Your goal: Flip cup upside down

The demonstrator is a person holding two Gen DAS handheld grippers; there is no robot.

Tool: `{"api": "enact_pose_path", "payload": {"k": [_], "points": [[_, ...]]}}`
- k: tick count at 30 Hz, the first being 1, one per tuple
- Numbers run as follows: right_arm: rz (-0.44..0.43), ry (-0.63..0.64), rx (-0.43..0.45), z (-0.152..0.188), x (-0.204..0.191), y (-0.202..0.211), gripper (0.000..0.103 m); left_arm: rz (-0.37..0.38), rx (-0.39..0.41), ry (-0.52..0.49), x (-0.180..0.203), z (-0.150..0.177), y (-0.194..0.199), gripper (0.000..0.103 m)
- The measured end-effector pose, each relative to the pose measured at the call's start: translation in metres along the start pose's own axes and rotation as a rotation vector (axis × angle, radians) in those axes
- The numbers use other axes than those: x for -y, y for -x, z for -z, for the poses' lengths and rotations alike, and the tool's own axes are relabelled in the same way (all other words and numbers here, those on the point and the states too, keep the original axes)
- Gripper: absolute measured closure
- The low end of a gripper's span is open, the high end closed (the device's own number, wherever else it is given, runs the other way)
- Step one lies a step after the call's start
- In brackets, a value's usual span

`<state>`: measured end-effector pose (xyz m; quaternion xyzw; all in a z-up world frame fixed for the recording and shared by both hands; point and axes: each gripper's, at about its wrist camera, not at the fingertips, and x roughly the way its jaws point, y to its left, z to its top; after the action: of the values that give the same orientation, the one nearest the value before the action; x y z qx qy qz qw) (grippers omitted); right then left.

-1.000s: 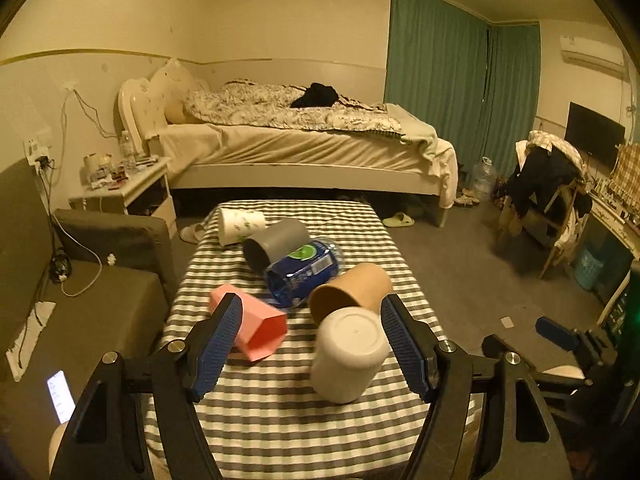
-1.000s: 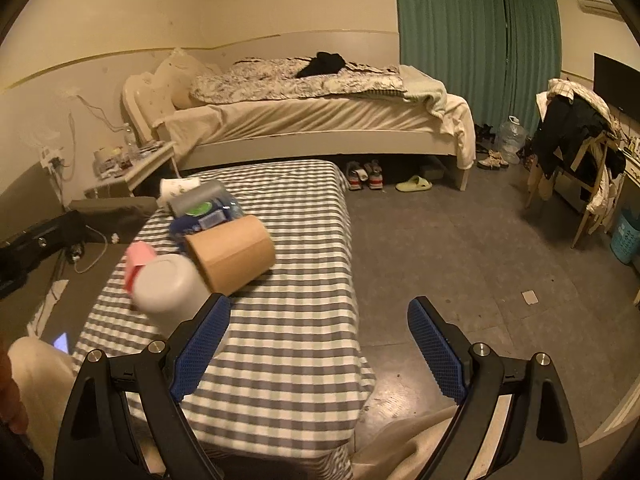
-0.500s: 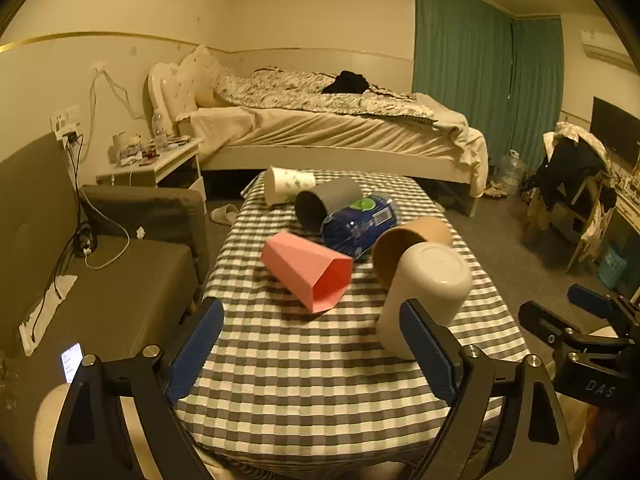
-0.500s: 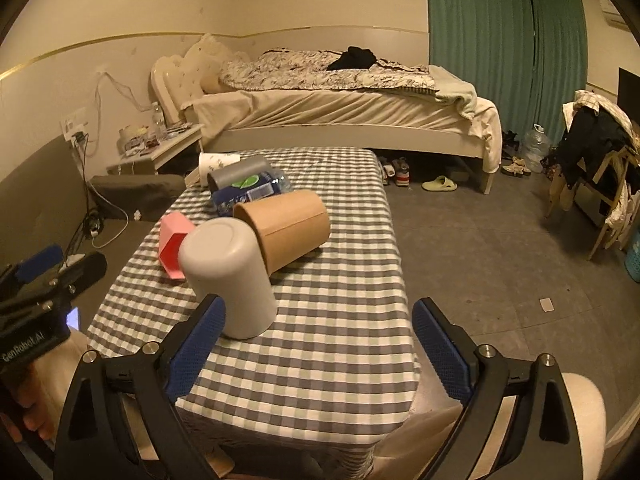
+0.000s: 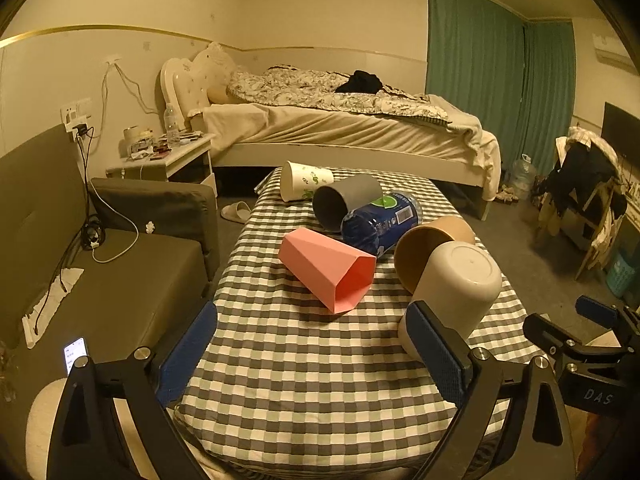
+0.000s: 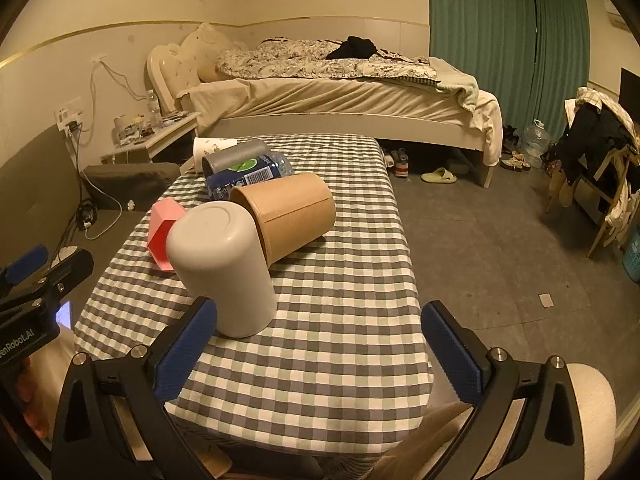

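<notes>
left gripper (image 5: 310, 350) has pulled back since a second ago, the white cup (image 5: 454, 292) no longer between its fingers. cup stands upside down on the checked table (image 5: 304, 380), touching the tan cup (image 5: 430, 244). both grippers, right gripper (image 6: 316, 350) too, wide open, holding nothing.

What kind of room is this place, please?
Most likely a lived-in bedroom at home: an unmade bed with patterned quilt along the wall, a white cluttered bedside table, and long green curtains. The cups lie on a low grey-checked table.
</notes>
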<state>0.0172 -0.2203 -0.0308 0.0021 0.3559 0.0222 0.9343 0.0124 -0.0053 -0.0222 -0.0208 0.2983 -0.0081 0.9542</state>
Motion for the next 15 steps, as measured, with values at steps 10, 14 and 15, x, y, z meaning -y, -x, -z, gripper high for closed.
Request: {"api": "enact_pose_path", "payload": {"k": [10,14,15], "points": [[0.004,-0.001,-0.010,0.0010,-0.0009,-0.0043,0.001,-0.026,-0.021,0.007,-0.0007,0.0019,-0.0059,0.005],[0.004,-0.003,-0.007,0.0019,0.0003,-0.0038,0.001,-0.025,-0.022,0.004,-0.0015,0.0014,-0.0057,0.005],[0.005,-0.002,-0.007,0.0020,0.0004,-0.0044,0.001,-0.027,-0.022,0.003,-0.0014,0.0020,-0.0053,0.005]]}}
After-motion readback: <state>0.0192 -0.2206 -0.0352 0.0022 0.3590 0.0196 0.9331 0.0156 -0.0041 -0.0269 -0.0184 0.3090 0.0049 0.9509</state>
